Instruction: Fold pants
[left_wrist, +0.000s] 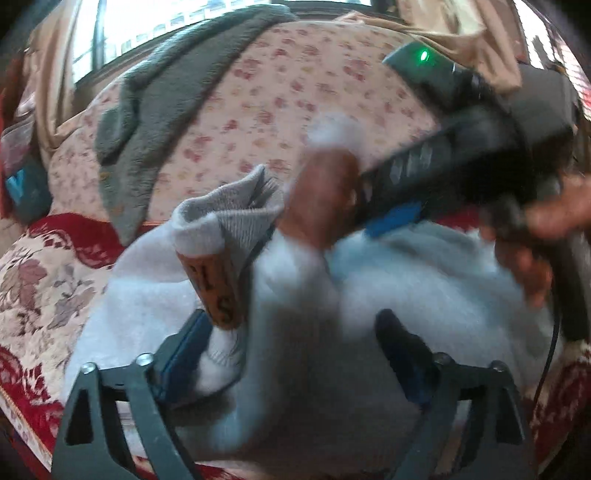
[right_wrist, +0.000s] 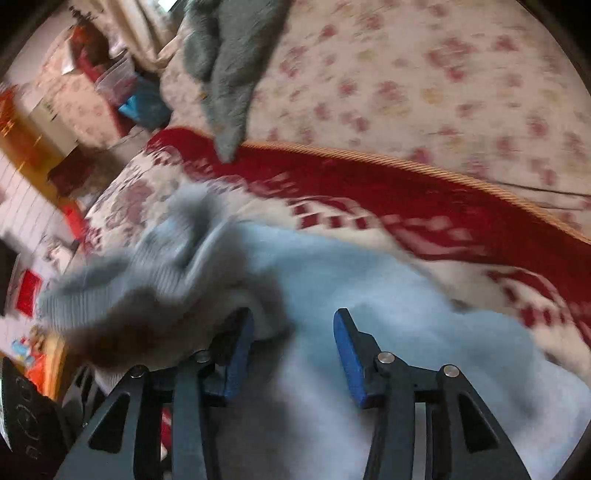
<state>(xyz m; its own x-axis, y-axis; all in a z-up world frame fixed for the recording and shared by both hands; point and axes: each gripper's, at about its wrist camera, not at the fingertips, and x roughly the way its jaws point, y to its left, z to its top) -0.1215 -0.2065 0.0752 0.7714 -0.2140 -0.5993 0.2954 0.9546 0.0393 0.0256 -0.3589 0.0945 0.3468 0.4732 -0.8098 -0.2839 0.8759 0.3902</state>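
A bed took up most of the room, spread with a red-bordered floral bedspread (right_wrist: 424, 206). Behind it lay a pale quilt (left_wrist: 280, 92) with small pink flowers, and a grey fleece blanket (left_wrist: 155, 110) trailed across that quilt. Beyond the quilt a window (left_wrist: 155, 22) let in bright daylight, with tan curtains (left_wrist: 48, 74) hanging beside it.

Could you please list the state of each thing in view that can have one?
Pants: bunched, not yet folded, lying on the bedspread.
Left gripper: open, cloth between its jaws.
Right gripper: open, over the pants.
Grey blanket: crumpled on the floral quilt.
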